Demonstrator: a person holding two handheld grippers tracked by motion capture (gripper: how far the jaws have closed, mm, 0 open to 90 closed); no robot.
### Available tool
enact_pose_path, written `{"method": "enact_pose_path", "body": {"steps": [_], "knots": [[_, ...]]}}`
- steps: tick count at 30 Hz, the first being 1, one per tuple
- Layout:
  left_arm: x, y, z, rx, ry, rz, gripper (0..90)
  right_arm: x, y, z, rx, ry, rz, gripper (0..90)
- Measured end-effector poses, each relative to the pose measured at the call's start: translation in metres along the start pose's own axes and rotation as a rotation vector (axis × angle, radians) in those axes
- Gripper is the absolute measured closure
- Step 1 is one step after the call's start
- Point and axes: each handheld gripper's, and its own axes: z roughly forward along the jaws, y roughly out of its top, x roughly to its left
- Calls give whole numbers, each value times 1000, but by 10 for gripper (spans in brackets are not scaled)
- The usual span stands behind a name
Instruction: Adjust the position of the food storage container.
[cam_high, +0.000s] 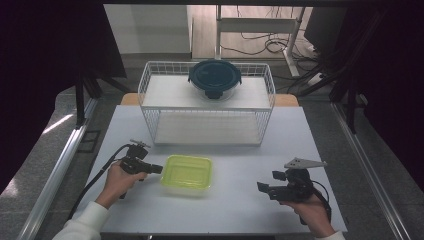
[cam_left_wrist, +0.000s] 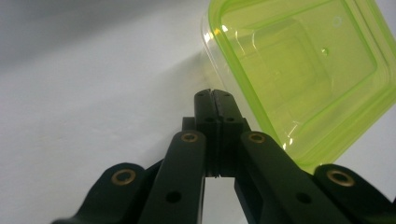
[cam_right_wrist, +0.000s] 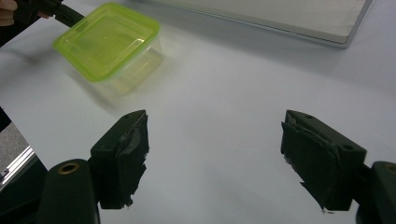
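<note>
White table (cam_high: 235, 200), green-lidded container (cam_high: 188, 173) near its front, wire rack (cam_high: 207, 102) at the back edge

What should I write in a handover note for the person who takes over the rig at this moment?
Left gripper: jaws shut, empty, tips at the left edge of the square clear plastic box with a lime-green lid.
Right gripper: jaws open, empty, held low over the white table, apart from the box.
Box: on the table, lid on, in front of the white wire rack.
Round dark-blue-lidded glass container: on the rack's top.
Done: nothing gripped yet.
Left: probably gripping the box.
</note>
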Motion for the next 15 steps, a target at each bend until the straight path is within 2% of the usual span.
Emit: {"method": "enact_pose_path", "body": {"steps": [1, 4, 8, 10, 13, 15], "knots": [[-2, 0, 1, 0, -3, 2, 900, 0, 0, 0, 0, 0, 0, 233], [-5, 1, 4, 1, -48, -1, 900, 0, 0, 0, 3, 1, 1, 233], [-12, 3, 8, 8, -42, 15, 900, 0, 0, 1, 4, 0, 0, 233], [-15, 4, 10, 8, -69, 11, 900, 0, 0, 1, 4, 0, -3, 233], [-19, 4, 13, 16, -72, 21, 900, 0, 0, 1, 5, 0, -2, 233], [-21, 5, 16, 13, -112, 11, 900, 0, 0, 1, 4, 0, -2, 233]]}}
